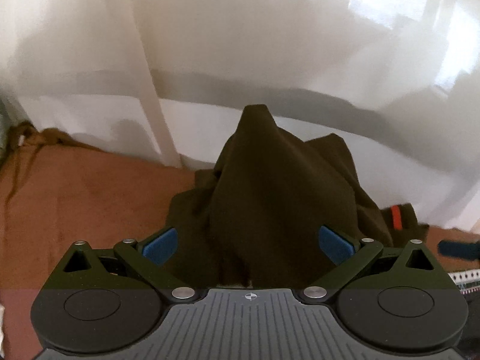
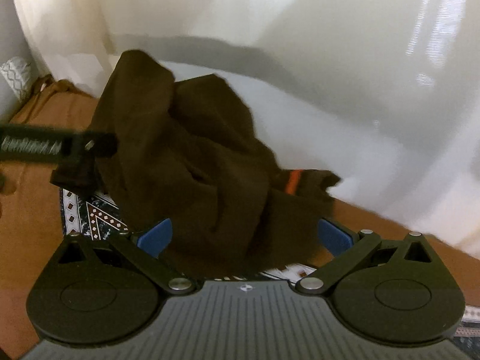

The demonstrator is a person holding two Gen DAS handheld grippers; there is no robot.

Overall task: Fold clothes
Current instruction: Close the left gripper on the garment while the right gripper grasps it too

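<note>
A dark brown garment (image 1: 270, 186) stands in a crumpled heap that rises to a peak, with an orange stripe (image 1: 396, 217) at its right edge. My left gripper (image 1: 247, 246) is open, its blue pads (image 1: 159, 246) wide apart and the cloth bunched between them. In the right wrist view the same garment (image 2: 186, 156) fills the middle. My right gripper (image 2: 243, 237) is open as well, with folds of the garment lying between its pads (image 2: 333, 237). The left gripper (image 2: 75, 150) shows from the side at the heap's left edge.
The heap rests on a brown cover (image 1: 75, 195). A patterned dark and white cloth (image 2: 96, 216) lies under the garment. A white curtain (image 1: 240, 45) hangs behind. A brown fringe (image 1: 21, 138) trails at the far left. The right gripper (image 1: 459, 249) shows at the right edge.
</note>
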